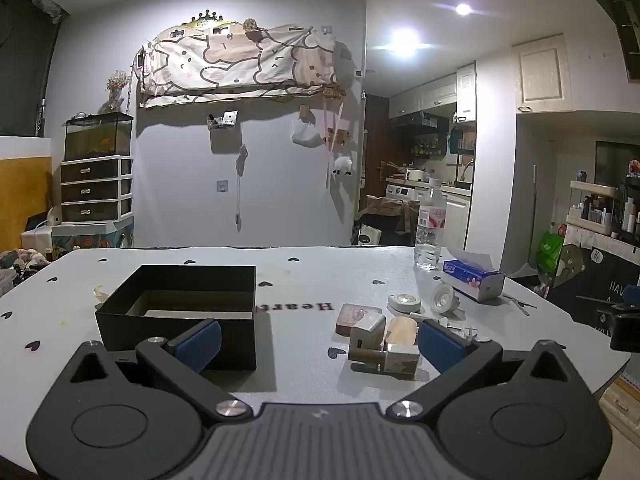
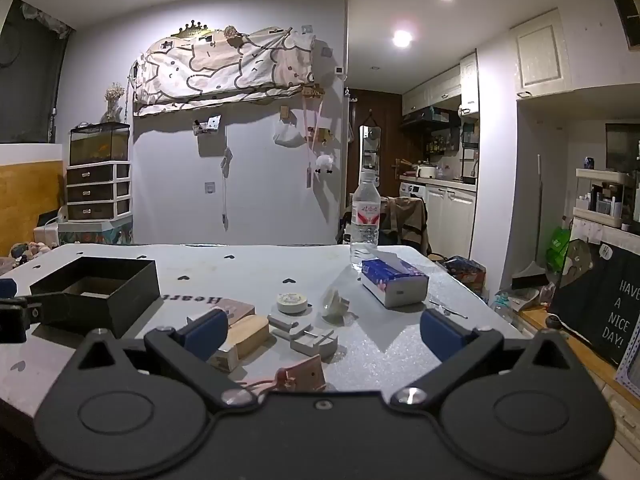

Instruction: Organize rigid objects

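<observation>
both grippers hang low over the near edge of the table (image 1: 312,280), nothing held. left gripper (image 1: 318,342) has its jaws spread wide and empty; right gripper (image 2: 322,330) same, splayed with only tabletop clutter showing between the fingers.

task stuff: small rigid bits clustered right of the black box (image 1: 180,312). from the left view, a white charger block (image 1: 366,334), a wooden piece (image 1: 400,330) and a pinkish flat block (image 1: 352,316) sit touching or nearly so, with a tape roll (image 1: 405,302) and a small lamp bulb (image 1: 442,298) just behind. right view adds a grey plug adapter (image 2: 314,342) and a tag with a cord (image 2: 298,374) right under the gripper body. the box is open on top, looks empty inside.

risks, as i judge them:
- pieces are packed tight, so closing on one likely drags or tips a neighbour.
- bulb is round and lying on its side, could roll off toward the tissue pack (image 1: 474,278) or the table edge.
- cord on the tag could snag a finger.
- water bottle (image 2: 365,220) stands upright near the far right; a wide swing could knock it.
- box is light-looking card, a bump on the wall could shove it.

surface: pale cloth with small black hearts and printed lettering, some stains. room: dim flat, ceiling spots, fish tank (image 1: 98,136) on drawers at left, kitchen behind at right.
</observation>
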Motion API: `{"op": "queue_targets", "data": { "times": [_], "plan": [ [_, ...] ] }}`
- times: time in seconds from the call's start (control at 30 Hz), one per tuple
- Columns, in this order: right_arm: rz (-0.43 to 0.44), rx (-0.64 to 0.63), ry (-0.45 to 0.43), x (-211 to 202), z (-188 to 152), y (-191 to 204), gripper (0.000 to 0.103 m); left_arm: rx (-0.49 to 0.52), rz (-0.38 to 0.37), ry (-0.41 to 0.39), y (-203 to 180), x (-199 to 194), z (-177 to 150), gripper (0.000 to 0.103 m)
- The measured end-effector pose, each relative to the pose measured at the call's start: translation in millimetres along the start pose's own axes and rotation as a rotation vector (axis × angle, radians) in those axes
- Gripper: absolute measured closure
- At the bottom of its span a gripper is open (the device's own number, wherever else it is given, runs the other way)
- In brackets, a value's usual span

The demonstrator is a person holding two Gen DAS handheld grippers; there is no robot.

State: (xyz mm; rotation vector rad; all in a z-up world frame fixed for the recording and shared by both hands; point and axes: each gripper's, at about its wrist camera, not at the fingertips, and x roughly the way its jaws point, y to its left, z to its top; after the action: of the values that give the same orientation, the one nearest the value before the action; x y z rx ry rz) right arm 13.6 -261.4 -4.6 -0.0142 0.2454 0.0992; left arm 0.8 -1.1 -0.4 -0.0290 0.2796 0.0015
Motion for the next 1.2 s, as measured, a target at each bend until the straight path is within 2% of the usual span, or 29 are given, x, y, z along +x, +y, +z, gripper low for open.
{"op": "queue_targets", "data": {
  "times": [1.2],
  "plan": [
    [-0.002,-0.008,0.008,2.1,-7.3,2.7,0.000,-0.010,-0.001,0.000,1.9,-0.4,0.5,0.000]
  ]
}}
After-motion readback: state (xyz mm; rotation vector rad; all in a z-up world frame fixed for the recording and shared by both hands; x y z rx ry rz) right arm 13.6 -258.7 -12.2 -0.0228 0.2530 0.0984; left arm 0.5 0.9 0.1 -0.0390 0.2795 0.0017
